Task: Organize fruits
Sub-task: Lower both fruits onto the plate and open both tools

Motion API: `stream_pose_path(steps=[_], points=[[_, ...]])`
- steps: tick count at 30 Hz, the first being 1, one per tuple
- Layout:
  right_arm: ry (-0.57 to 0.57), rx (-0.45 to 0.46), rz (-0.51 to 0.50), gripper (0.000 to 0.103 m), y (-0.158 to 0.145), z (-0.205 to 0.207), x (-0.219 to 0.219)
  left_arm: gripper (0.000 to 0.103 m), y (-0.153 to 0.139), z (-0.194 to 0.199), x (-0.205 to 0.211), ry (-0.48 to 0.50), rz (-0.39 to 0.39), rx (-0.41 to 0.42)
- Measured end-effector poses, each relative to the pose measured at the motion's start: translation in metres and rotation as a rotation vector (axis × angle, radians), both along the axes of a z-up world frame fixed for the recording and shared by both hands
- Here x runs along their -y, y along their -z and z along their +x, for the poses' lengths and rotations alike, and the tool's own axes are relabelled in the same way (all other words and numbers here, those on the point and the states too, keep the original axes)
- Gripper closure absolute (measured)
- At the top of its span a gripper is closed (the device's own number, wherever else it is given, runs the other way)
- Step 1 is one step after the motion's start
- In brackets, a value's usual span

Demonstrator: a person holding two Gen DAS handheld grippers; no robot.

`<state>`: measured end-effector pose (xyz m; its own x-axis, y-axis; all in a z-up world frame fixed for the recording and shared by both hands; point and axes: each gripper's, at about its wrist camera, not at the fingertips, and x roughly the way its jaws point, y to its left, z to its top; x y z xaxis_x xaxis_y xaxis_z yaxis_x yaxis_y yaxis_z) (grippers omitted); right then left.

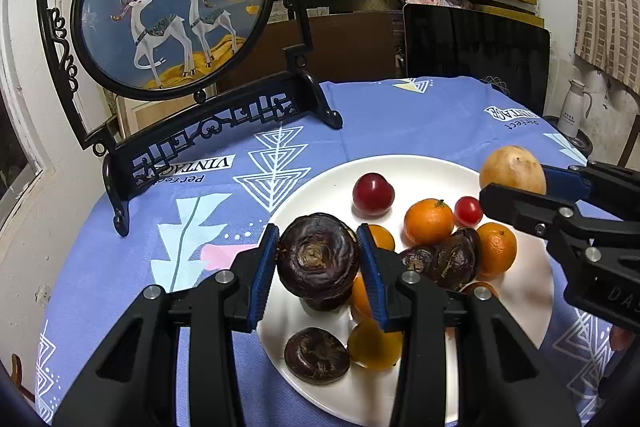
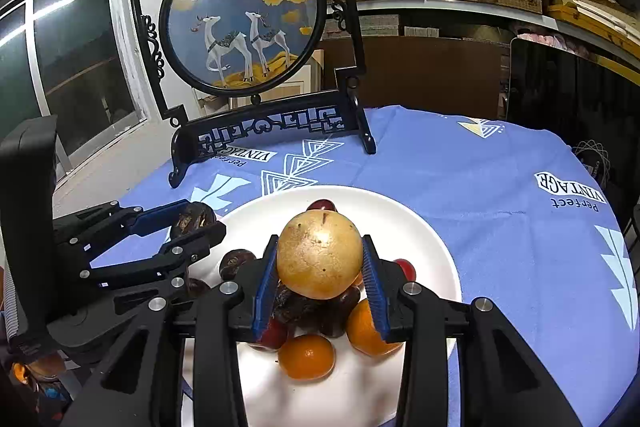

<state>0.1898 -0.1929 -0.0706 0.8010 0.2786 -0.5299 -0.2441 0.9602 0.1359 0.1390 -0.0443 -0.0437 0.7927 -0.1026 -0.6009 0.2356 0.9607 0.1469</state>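
Count: 2 grippers, left (image 1: 318, 259) and right (image 2: 320, 263), each held 1 fruit. 1 white plate (image 1: 316, 183). Dark wrinkled fruits (image 1: 318, 255): 4 visible. Oranges (image 1: 428, 221): at least 4, some hidden. Red round fruits (image 1: 373, 194): 2. Yellow round fruit (image 2: 320, 253): 1.

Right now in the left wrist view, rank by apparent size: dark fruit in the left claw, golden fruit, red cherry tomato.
1. Dark fruit, though nearness inflates it.
2. Golden fruit, partly hidden by the right claw.
3. Red cherry tomato, clearly smallest.
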Motion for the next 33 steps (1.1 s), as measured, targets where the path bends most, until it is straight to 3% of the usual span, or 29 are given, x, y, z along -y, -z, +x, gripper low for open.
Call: stream_pose_path(steps=[13,14,15,17,26,29,31,33], points=[[0.014,-0.009,-0.001,0.062,0.007,0.006,-0.001,0.064,0.006,0.003,0.002,-0.010,0.014,-0.013],[0.010,-0.014,-0.002,0.061,0.009,0.007,-0.001,0.057,0.006,0.003,0.002,-0.015,0.018,-0.009],[0.020,-0.004,-0.001,0.053,0.009,0.007,-0.001,0.042,0.006,0.003,0.003,-0.021,0.023,-0.001],[0.032,0.020,0.010,0.046,0.006,0.004,0.001,0.029,0.003,-0.001,0.002,-0.038,0.028,0.035],[0.045,0.163,0.053,0.030,-0.021,-0.023,0.012,0.008,-0.013,-0.007,-0.010,-0.052,-0.013,0.090],[0.049,0.203,0.087,0.029,-0.032,-0.036,0.015,0.006,-0.022,-0.017,-0.016,-0.052,-0.042,0.115],[0.045,0.230,0.128,0.021,-0.037,-0.052,0.018,0.006,-0.026,-0.029,-0.018,-0.042,-0.034,0.143],[0.049,0.255,0.128,0.021,-0.037,-0.066,0.017,0.006,-0.027,-0.041,-0.020,-0.037,-0.031,0.161]])
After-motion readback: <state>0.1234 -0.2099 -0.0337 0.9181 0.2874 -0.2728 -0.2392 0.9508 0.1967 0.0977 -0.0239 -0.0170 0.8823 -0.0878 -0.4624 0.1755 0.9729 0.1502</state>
